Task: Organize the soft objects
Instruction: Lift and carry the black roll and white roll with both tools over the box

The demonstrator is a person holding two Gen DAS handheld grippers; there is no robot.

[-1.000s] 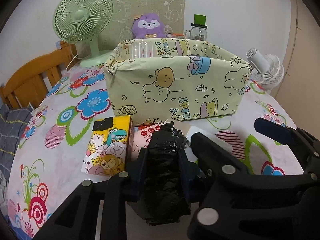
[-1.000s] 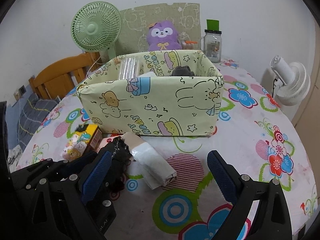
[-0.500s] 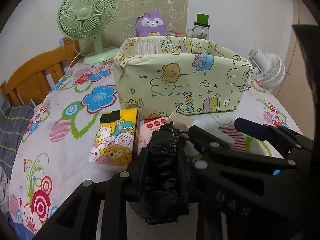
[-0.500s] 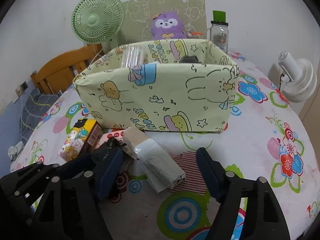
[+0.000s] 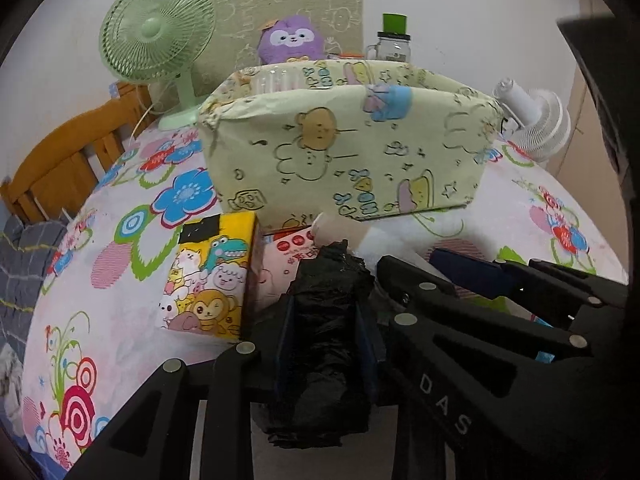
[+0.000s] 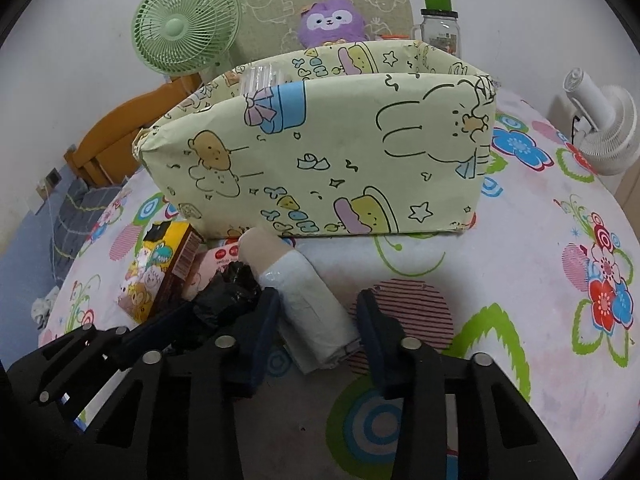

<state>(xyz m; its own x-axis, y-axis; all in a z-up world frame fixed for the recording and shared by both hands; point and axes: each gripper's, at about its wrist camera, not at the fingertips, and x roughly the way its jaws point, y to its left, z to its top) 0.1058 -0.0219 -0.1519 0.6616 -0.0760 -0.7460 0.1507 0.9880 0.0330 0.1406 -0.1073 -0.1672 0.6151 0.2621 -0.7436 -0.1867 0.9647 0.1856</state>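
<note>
Black crinkly plastic bag bundle [image 5: 326, 320] is pinched between the left gripper [image 5: 326, 340] fingers, probably headed for the yellow cartoon-print fabric bin [image 6: 328, 156] ahead. Right gripper [image 6: 316, 336] fingers are spread around the white taped roll [image 6: 304, 296] on the bench, not squeezing yet.

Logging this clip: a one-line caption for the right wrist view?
Open right gripper straddles a white roll before the cartoon-print box.
</note>
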